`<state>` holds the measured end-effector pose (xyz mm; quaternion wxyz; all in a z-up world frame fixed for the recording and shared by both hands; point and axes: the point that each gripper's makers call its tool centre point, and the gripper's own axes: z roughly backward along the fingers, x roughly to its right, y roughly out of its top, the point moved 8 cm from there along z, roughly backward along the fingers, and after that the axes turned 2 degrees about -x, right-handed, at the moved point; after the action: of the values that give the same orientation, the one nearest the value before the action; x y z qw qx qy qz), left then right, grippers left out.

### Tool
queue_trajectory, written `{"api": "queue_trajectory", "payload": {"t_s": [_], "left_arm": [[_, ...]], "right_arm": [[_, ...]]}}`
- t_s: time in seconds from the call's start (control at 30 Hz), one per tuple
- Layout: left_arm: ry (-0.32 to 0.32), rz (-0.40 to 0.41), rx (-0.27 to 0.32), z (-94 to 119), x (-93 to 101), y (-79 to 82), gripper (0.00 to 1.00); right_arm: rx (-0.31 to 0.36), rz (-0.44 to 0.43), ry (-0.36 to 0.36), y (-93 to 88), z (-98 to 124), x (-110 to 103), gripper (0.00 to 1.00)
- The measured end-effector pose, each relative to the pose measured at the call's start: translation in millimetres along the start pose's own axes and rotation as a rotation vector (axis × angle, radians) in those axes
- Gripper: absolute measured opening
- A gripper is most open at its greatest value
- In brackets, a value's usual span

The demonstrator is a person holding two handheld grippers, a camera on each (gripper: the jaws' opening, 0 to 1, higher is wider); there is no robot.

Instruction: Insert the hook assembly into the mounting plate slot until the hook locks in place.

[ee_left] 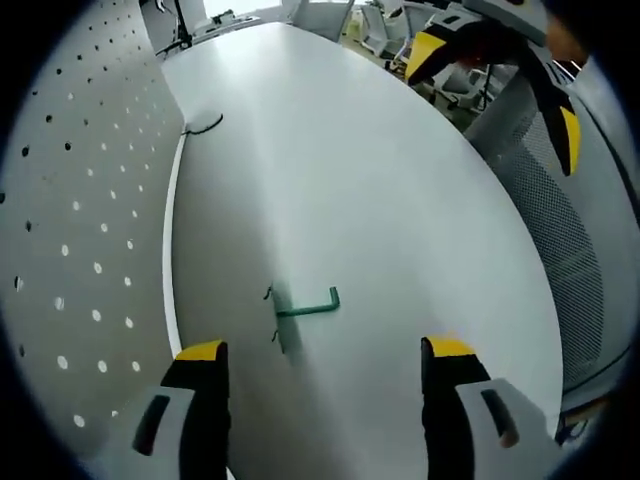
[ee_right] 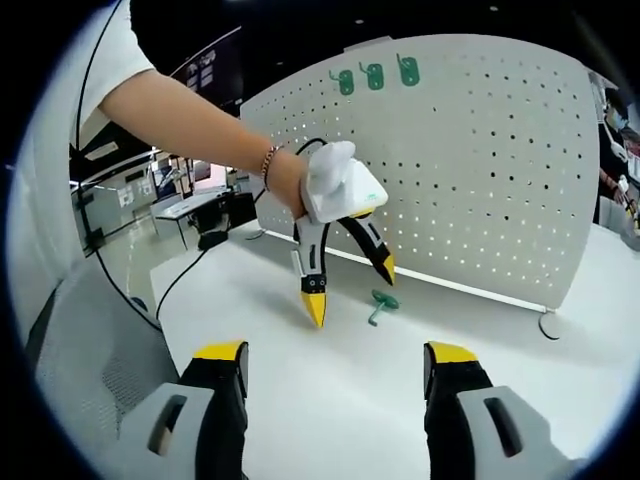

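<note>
— Where was the green hook [ee_left: 305,306]?

— I saw it lying flat on the white table [ee_left: 400,200], near the foot of the pegboard [ee_left: 80,220]. Nothing held it.

— And the left gripper [ee_right: 348,278]?

— In the right gripper view it hung just above the table, tips down, jaws spread wide and empty, with the hook [ee_right: 380,303] just beside it.

— The right gripper [ee_right: 335,375]?

— Its jaws stood wide apart too, holding nothing. Three green hooks [ee_right: 375,72] hung high on the pegboard [ee_right: 480,160].
</note>
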<state>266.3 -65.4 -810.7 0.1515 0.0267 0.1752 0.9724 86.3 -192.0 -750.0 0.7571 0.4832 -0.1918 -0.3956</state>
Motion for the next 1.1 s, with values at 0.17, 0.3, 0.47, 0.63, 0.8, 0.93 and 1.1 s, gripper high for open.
{"api": "queue_trajectory", "payload": {"t_s": [0.17,0.3,0.47,0.63,0.8,0.93,1.1], "left_arm": [[0.001,0.002,-0.007,-2,-1.3,-2.4,0.81],[-0.002,0.001,-0.004,-2,-2.3,-2.8,0.8],[-0.003,-0.004,0.002,-2,-2.1,-2.8,0.81],[-0.002,0.0,0.004,-2,-2.9,-2.6,0.8],[0.015,0.038,0.016,-1,-8.3,-2.3,0.72],[0.021,0.049,0.02,0,-9.1,-1.6,0.67],[0.046,0.102,0.03,0,-14.8,0.2,0.55]], "right_arm": [[0.003,-0.004,-0.004,0.3,1,1,0.69],[0.002,-0.005,-0.003,0.1,1,0,0.68],[0.003,-0.001,-0.001,0.4,0,0,0.69],[0.011,0.001,-0.01,1.1,1,1,0.7],[0.008,0.003,-0.011,0.8,0,1,0.7],[0.009,0.002,-0.009,0.9,0,1,0.69],[0.002,-0.004,-0.009,-0.4,0,2,0.69]]}}
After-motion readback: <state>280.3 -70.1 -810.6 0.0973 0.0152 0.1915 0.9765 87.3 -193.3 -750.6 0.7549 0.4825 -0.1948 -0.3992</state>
